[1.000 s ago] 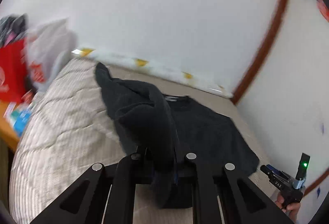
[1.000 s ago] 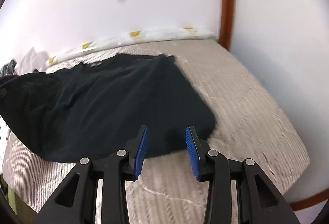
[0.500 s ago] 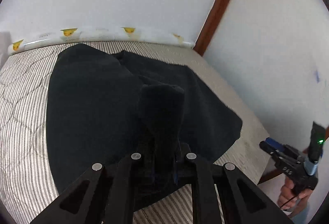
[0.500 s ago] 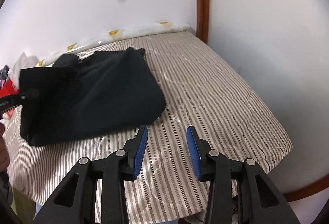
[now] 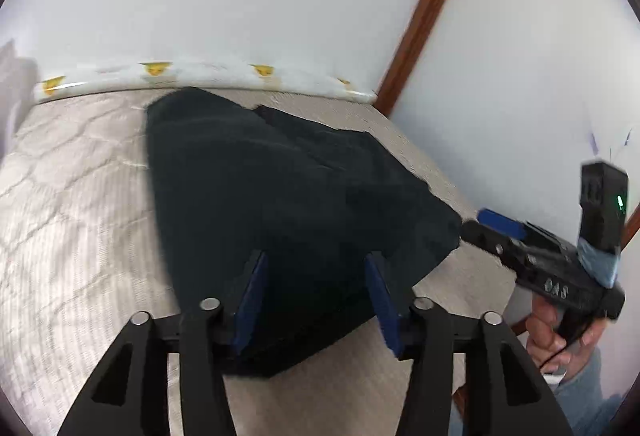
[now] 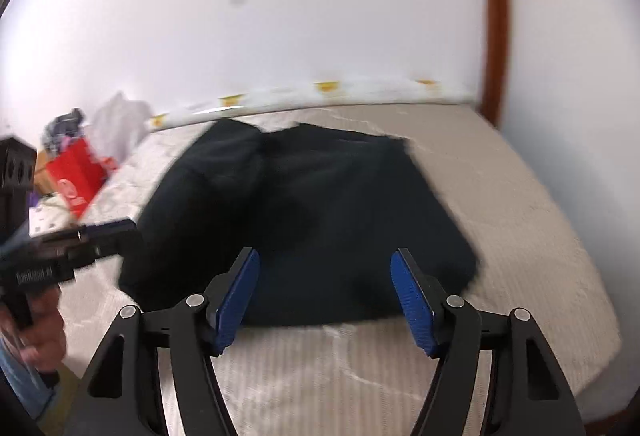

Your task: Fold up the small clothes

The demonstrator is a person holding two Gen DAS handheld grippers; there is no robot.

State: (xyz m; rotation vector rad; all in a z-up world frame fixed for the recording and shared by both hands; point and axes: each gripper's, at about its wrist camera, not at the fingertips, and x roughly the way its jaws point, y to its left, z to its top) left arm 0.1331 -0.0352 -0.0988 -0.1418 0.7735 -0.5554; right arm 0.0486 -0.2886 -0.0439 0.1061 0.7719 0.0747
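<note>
Black garment [image 5: 288, 195] flat on mattress [image 5: 80, 203], ahead of left claw [image 5: 316, 292] and right claw [image 6: 324, 296], both opening, gripping nothing

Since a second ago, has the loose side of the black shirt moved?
Yes. The black shirt was spread toward the left bed edge; that side now lies folded rightward over the rest, toward the brown door frame. Both grippers' jaws are opening.

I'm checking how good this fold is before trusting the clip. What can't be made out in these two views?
- Shirt: both views show a flat black mass, blurred; layers, sleeves and collar unreadable.
- Its near edge: left wrist view, hidden behind the left claw.
- Clutter beside the bed: right wrist view, blurred and small; only a red bag reads.
- Right claw: left wrist view, blurred, one finger visible.
- The person: cut off by the frame edges.
</note>
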